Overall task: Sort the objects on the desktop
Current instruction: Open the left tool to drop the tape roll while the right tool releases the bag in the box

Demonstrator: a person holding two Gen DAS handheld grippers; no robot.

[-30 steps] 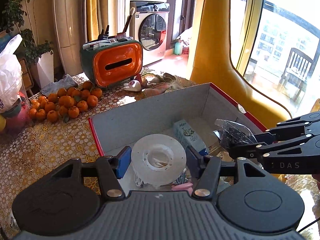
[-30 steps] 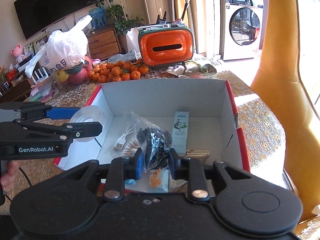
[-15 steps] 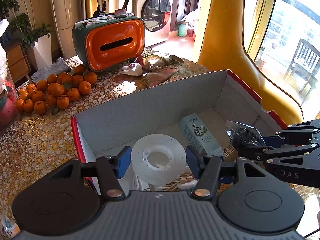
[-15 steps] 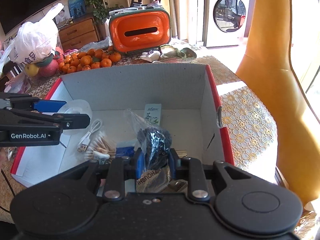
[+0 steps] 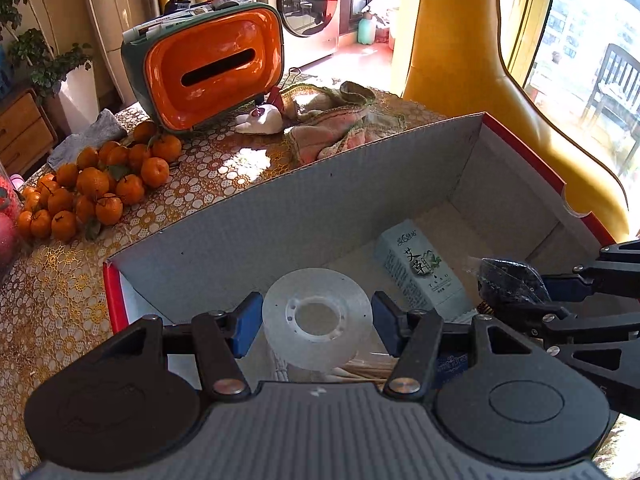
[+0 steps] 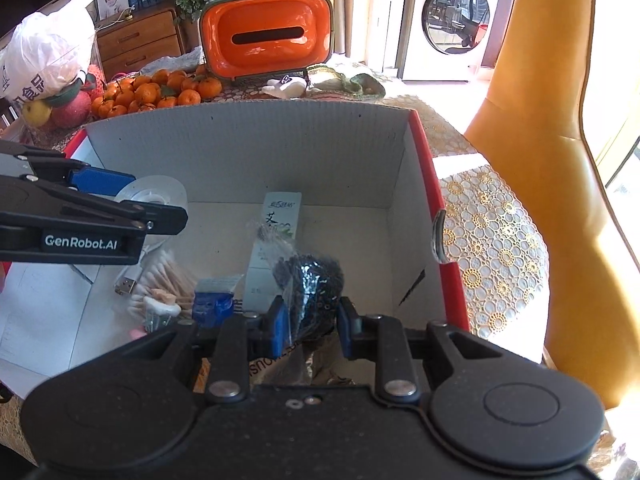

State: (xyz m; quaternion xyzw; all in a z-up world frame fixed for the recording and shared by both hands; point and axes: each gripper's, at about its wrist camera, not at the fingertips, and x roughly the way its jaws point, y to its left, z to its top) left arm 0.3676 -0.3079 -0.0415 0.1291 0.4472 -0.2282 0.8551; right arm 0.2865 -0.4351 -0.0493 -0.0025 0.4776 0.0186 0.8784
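Observation:
My left gripper (image 5: 317, 320) is shut on a white plastic spool (image 5: 318, 313) and holds it over the near left part of the red-edged cardboard box (image 5: 280, 216). The spool also shows in the right wrist view (image 6: 156, 194). My right gripper (image 6: 311, 318) is shut on a clear bag of dark beads (image 6: 310, 280), held inside the box (image 6: 424, 168) near its front. The bag shows at the right of the left wrist view (image 5: 508, 280). In the box lie a tall pale carton (image 6: 276, 236), cotton swabs (image 6: 168, 276), a USB cable (image 6: 126, 284) and a blue packet (image 6: 214, 300).
An orange tissue holder (image 6: 266, 40) stands behind the box, with a pile of mandarins (image 6: 152, 90) to its left and a cloth (image 5: 332, 120) and white figurine (image 5: 260, 122) beside it. A white plastic bag (image 6: 48, 52) sits far left. A yellow chair (image 6: 560, 120) stands right.
Both grippers have tilted and sunk toward the box with their loads; the spool and the bead bag sit lower over the box floor than before. Both grips are unchanged.

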